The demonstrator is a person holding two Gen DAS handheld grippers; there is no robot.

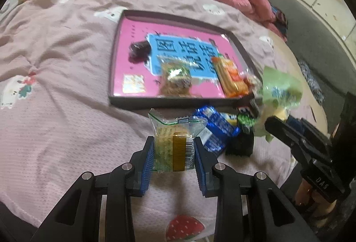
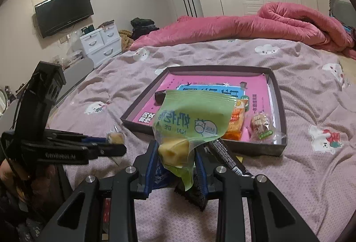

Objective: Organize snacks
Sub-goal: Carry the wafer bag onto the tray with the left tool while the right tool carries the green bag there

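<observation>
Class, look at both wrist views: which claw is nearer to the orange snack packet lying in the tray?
Right. The right claw, shut on the green packet, is close to the orange snack packet at the tray corner; the left claw, holding a clear-wrapped snack, is farther back.

Glossy plastic snack wrappers (image 1: 175, 130), a matt cardboard tray (image 1: 124, 101) with shiny pink lining, textured cloth quilt (image 1: 55, 52).

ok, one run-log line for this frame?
left gripper: shut on clear-wrapped snack | right gripper: shut on green milk snack bag | tray: three snacks inside | both above bedspread
</observation>
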